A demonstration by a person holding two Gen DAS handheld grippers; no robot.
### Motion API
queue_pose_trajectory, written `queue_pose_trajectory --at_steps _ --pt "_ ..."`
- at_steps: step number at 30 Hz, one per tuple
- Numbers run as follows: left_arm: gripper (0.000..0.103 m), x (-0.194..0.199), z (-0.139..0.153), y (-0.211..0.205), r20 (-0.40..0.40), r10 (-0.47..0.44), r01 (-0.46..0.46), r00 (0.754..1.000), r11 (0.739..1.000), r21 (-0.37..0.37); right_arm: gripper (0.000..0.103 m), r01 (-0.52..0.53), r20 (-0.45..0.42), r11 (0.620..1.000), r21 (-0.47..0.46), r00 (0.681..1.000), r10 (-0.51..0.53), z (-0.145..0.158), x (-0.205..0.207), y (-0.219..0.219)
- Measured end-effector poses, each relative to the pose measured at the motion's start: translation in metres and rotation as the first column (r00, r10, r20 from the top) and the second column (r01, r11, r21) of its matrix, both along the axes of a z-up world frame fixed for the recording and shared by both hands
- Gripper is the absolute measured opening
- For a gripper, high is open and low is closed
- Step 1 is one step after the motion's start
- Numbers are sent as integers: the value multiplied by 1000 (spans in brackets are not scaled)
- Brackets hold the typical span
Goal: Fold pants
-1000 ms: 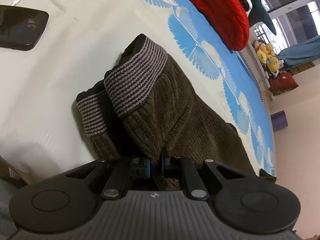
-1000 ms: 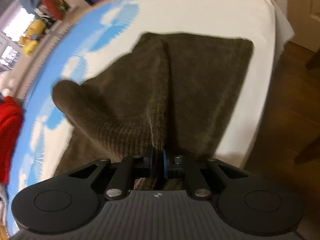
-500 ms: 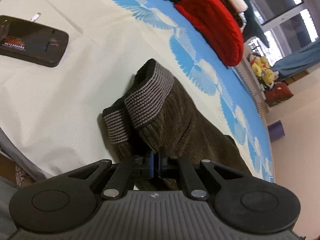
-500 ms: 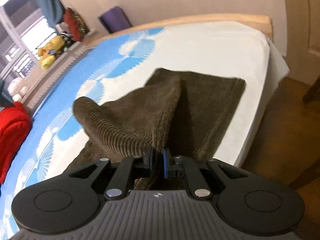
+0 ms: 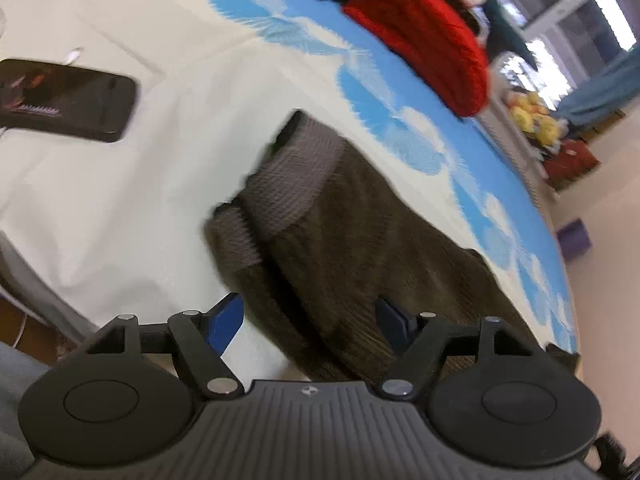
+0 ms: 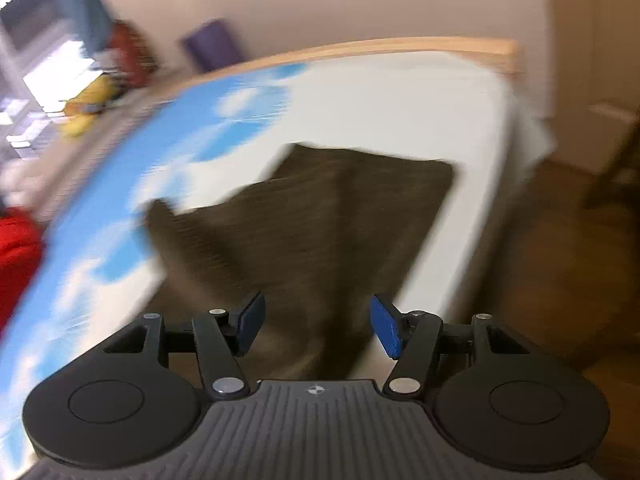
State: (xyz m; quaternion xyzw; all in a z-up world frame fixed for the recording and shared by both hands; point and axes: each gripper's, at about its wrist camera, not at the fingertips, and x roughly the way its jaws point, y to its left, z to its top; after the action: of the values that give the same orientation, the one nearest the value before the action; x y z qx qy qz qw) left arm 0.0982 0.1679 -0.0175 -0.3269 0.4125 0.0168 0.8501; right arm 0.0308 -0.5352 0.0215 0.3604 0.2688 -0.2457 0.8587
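Both tongs have just let go. A moment ago the left tongs and the right tongs were pinched tight on the brown pants, each holding a bit of the cloth up. Now their jaws have been opening, and the blue pads stand apart on both sides — they press on nothing. The cloth lies under and in front of them, not squeezed. The pants rest on the bed, on the white part near its edge, just beside the blue pattern. The stripy cuffs lie one over the other at the far end in the left view, and the other end lies flatter than it did, with one soft bump left in the right view. Both pictures are blurry, so small creases are hard to tell. It looks like one fold is done and set down — the pants are still long, so another fold probably comes next. A dark phone sits well apart on the sheet.
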Motion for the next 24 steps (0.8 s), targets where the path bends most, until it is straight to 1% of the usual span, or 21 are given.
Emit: queue_pose_trajectory --at_steps 1,2,3,4,5,7,10,11,13,14,16,18,20,22,24 --pt "77 -1 1 -4 16 -23 23 1000 999 -27 58 -105 56 994 33 993 103 4 0 11" --pt "77 -3 2 -8 29 -42 43 999 998 -46 58 -209 109 976 60 973 202 7 0 25" --pt "77 -3 3 -14 46 -66 69 997 996 -60 58 -316 160 945 88 940 300 7 3 40" --pt "77 -3 4 -20 55 -87 90 995 994 -64 58 -410 199 904 120 902 383 5 6 57" --pt "77 -3 4 -28 63 -114 118 991 991 -69 57 -483 217 861 156 868 448 0 11 74" --pt "77 -1 3 -43 70 -160 165 985 983 -80 57 -588 204 780 215 808 553 -10 22 107" --pt "77 2 -2 -59 57 -195 200 979 975 -100 56 -659 162 698 280 749 642 -24 38 151" --pt "77 4 -4 -63 51 -201 206 978 973 -107 54 -671 147 675 307 734 663 -30 43 164" --pt "77 6 -8 -70 41 -216 219 976 969 -117 53 -673 110 649 353 719 686 -39 52 181" --pt "77 7 -9 -74 35 -221 224 975 968 -117 49 -667 87 645 373 717 692 -44 55 189" --pt "77 9 -12 -78 30 -228 230 973 966 -121 44 -648 43 651 395 720 692 -50 62 197" --pt "77 10 -14 -81 27 -231 232 973 964 -133 39 -635 28 650 417 724 689 -53 72 200" --pt "77 14 -16 -83 17 -232 232 973 962 -141 37 -623 25 655 428 733 680 -51 67 202" --pt "77 18 -19 -84 1 -232 230 973 962 -149 37 -605 9 667 435 744 668 -52 68 204" --pt "77 19 -21 -85 -9 -237 233 971 960 -158 37 -582 -12 681 445 757 654 -60 70 203"
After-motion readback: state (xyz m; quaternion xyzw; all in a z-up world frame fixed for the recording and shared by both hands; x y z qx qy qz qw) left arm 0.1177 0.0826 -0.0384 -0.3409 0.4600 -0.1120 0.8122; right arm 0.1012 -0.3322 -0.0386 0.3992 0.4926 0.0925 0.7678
